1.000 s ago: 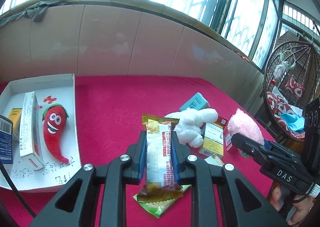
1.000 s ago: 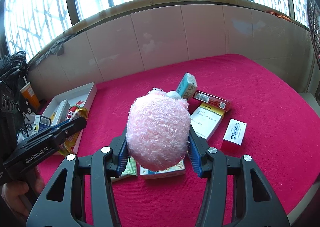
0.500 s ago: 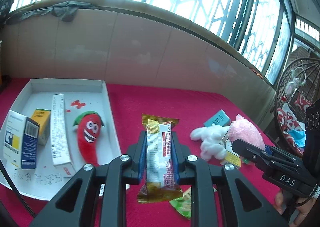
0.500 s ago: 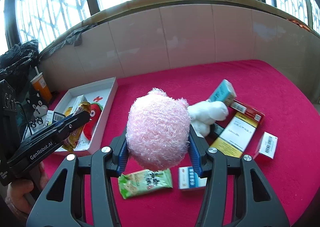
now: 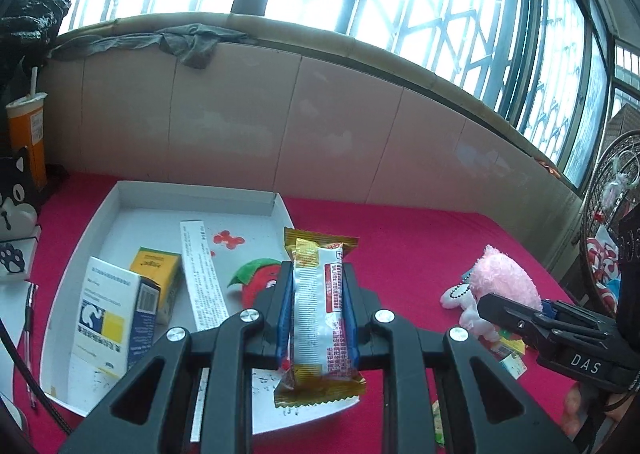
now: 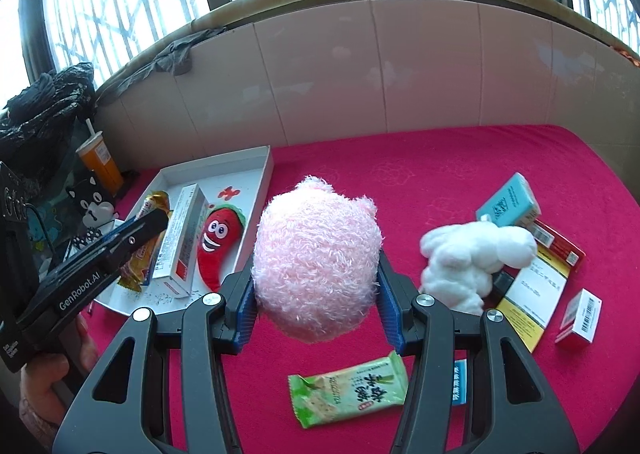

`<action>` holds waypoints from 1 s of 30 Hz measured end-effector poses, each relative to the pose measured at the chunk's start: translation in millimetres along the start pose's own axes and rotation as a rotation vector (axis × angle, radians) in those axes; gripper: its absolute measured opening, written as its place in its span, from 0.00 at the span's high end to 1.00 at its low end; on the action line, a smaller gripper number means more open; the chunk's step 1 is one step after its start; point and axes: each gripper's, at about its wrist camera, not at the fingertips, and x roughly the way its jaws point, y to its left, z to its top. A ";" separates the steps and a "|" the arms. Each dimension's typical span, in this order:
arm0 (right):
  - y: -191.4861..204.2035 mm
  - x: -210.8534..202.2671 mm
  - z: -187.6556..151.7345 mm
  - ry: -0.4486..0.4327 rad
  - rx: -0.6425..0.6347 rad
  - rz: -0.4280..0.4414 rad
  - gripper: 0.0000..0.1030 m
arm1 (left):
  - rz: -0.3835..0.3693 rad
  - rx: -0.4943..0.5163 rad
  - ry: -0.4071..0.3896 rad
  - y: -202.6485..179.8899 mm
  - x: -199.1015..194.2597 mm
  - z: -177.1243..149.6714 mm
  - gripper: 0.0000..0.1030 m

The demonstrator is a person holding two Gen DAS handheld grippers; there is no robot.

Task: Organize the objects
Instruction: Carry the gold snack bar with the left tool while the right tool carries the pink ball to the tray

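Note:
My left gripper [image 5: 318, 310] is shut on a gold-and-white snack bar [image 5: 318, 314] and holds it over the right part of the white tray [image 5: 192, 193]. The tray holds a red chili plush [image 6: 218, 242], a long white box [image 5: 202, 270], a yellow box [image 5: 156, 274] and a blue-white box [image 5: 112, 326]. My right gripper [image 6: 316, 294] is shut on a pink plush ball [image 6: 316, 262], above the red cloth right of the tray [image 6: 264, 169]. The right gripper also shows in the left wrist view [image 5: 516, 318], and the left gripper in the right wrist view [image 6: 140, 230].
On the red cloth [image 6: 440, 165] lie a white plush [image 6: 472, 258], a green snack packet [image 6: 348, 390], a teal box [image 6: 506, 201] and several medicine boxes [image 6: 532, 302]. An orange cup [image 6: 100, 165] and a cat-print item [image 6: 94, 201] stand left of the tray. A tiled wall runs behind.
Both grippers have moved left toward the tray with their loads. The snack bar now hangs over the tray; the pink ball has left the pile of boxes.

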 end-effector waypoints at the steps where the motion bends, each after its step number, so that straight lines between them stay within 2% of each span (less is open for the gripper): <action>1: 3.6 1.5 2.0 0.001 -0.006 0.005 0.51 | 0.012 0.005 -0.004 3.3 -0.9 2.9 0.80; 9: 33.9 13.9 17.3 0.010 -0.045 0.051 0.51 | 0.110 0.029 -0.014 30.0 -4.7 17.8 0.80; 17: 60.3 31.4 29.2 0.036 -0.092 0.067 0.51 | 0.173 0.031 -0.005 56.1 -2.9 27.8 0.80; 22: 73.0 55.7 39.3 0.093 -0.100 0.086 0.51 | 0.130 -0.036 0.051 83.6 9.4 43.5 0.80; 30: 89.4 104.6 55.9 0.158 -0.113 0.094 0.51 | 0.120 -0.093 0.144 127.0 42.6 62.5 0.80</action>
